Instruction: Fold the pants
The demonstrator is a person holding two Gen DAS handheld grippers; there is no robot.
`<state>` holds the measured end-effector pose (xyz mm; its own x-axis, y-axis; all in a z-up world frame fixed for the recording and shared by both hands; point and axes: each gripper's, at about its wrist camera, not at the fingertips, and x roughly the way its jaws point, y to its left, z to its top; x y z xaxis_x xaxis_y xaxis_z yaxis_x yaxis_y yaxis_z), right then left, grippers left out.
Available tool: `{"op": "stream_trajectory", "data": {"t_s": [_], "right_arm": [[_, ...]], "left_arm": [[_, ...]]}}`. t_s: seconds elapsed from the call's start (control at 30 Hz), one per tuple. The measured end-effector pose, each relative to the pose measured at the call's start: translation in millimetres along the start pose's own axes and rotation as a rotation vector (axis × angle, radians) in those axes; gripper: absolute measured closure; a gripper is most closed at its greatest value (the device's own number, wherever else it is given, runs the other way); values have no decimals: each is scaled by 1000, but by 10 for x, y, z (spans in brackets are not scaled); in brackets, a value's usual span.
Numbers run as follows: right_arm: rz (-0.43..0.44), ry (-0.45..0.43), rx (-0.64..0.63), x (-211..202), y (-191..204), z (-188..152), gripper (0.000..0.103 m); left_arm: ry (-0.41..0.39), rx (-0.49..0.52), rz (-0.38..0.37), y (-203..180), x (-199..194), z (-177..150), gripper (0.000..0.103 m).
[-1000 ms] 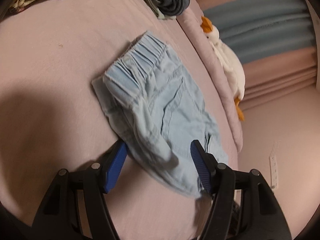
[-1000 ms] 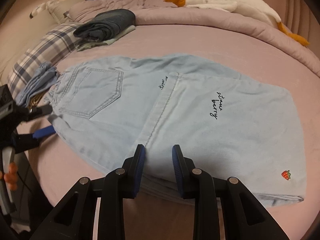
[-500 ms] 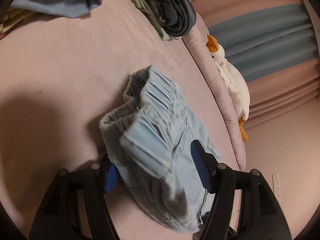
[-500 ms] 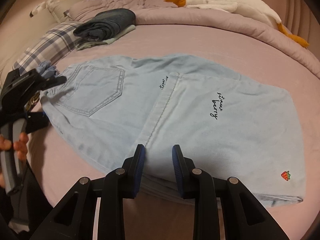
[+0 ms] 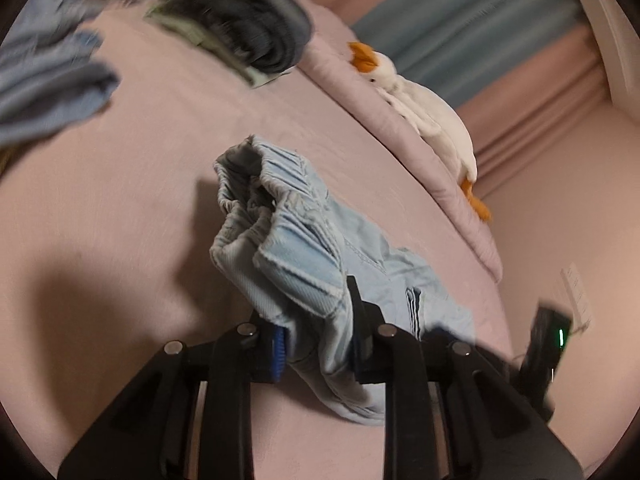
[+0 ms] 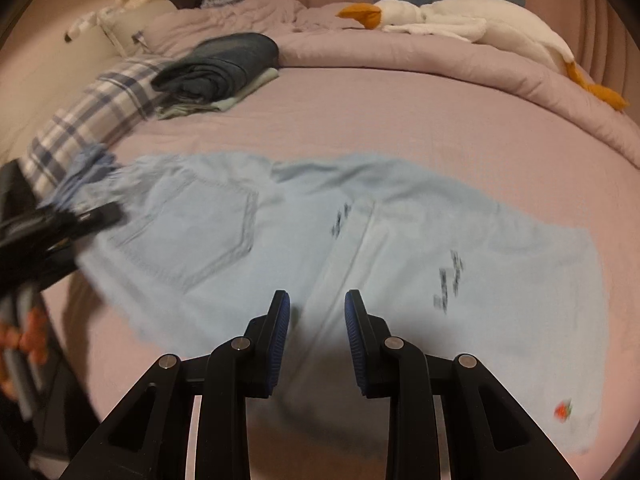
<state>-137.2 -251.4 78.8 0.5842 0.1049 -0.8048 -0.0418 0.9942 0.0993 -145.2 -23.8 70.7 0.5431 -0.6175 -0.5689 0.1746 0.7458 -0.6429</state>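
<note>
Gripping the elastic waistband, my left gripper is clamped on the pants and has that end raised off the bed. My right gripper hovers above the middle seam with its fingers apart, holding nothing. The legs lie flat across the sheet. To fold well, I judge I should carry the waistband over toward the hems, keeping edges square, and pin the crease line if cloth drags.
</note>
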Motion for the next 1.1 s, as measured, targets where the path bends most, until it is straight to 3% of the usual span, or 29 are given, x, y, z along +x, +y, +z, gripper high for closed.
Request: {"op": "stream_trajectory", "data": {"t_s": [0.1,0.13,0.27,0.43,0.6,0.8,1.0,1.1], "right_arm": [[5,20,-6,198,39,240,76],[16,22,-7,257,52,326,84],[3,79,14,565,61,560,88],[-23,167,-18,721,162,485,90],[-63,253,-131,503,441,243,90],[-65,287,-180,176,779,-220,90],[-127,272,-301,111,1005,-529,91],[-83,256,-285,36,976,-541,91]], "left_arm": [[-5,49,-3,-43,-9,10,80],[-5,62,-1,-52,-7,13,80],[-1,106,18,-82,14,13,80],[11,137,33,-116,46,31,80],[16,163,46,-165,48,39,79],[36,171,52,-165,68,30,79],[36,209,56,-275,75,15,79],[21,231,46,-360,26,50,79]]}}
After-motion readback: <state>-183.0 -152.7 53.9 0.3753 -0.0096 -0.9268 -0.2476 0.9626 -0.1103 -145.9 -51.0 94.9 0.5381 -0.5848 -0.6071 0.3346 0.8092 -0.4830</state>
